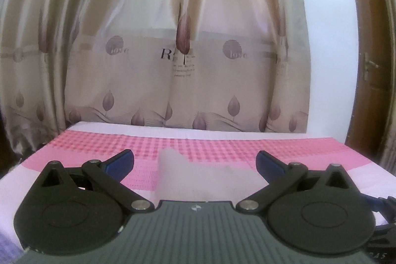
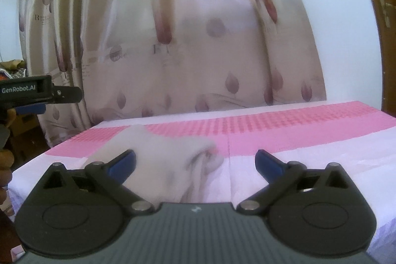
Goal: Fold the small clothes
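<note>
Both grippers hang over the near part of a bed, jaws spread wide and holding nothing. In the left wrist view the left gripper (image 1: 194, 163) has its blue fingers (image 1: 121, 162) either side of a pale garment (image 1: 198, 177) that lies flat on the sheet (image 1: 74, 147); the fingers do not touch it. In the right wrist view the right gripper (image 2: 195, 163) sits right of the same garment (image 2: 168, 160), whose near-right end is bunched into soft folds while its far-left corner lies smooth. The cloth is blurred, so its kind cannot be told.

Bare sheet runs right of the garment to the bed's right edge, and the checked pink band beyond it is free as well. The left gripper (image 2: 32, 98) shows at the left of the right wrist view, above the bed's left edge, beside a hand (image 2: 5, 160).

Past the far edge hangs a leaf-printed curtain (image 1: 173, 53), close behind the bed. A white wall (image 1: 329, 41) and brown door (image 1: 368, 53) stand far right.
</note>
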`<state>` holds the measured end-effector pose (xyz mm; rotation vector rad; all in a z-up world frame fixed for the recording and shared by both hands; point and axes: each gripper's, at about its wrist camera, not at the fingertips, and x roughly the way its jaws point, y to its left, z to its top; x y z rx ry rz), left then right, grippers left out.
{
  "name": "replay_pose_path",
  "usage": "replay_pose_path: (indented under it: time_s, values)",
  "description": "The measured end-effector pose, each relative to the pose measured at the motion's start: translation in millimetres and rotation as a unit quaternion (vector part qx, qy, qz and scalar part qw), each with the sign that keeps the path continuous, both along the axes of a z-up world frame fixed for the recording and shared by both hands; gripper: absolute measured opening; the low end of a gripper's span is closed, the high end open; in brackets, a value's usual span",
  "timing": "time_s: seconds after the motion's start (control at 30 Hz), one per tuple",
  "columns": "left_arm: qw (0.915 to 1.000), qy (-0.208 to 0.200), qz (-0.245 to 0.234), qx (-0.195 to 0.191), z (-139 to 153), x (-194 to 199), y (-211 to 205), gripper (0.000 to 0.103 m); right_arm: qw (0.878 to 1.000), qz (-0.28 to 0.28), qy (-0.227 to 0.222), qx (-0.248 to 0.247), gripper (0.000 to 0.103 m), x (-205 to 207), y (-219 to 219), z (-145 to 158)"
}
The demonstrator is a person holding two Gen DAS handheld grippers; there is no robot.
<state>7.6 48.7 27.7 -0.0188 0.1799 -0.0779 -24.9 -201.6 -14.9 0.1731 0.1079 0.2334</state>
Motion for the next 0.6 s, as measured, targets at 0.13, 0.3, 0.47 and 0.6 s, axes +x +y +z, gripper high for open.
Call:
replay_pose_path:
  time_s: [0.13,0.3,0.47,0.6]
  values:
    - [1.0000,0.007,0.000,-0.003,-4.5,2.7,3.3,0.103,1.000,0.002,0.002,-0.003,0.103,-1.5,0.6,-0.2]
    - [0.9998,0.020,0.003,0.000,-12.1,7.7,3.8,0.103,1.000,0.005,0.007,-0.009,0.103,-1.6,3.1,-1.8]
    - [0.9998,0.010,0.013,0.007,-18.6,9.2,4.6,0.103,1.000,0.007,0.012,-0.011,0.103,-0.4,4.9,-2.9]
    - [0.9998,0.012,0.012,0.006,-19.5,10.0,5.9,0.103,1.000,0.006,0.011,-0.015,0.103,-0.3,5.7,-3.0]
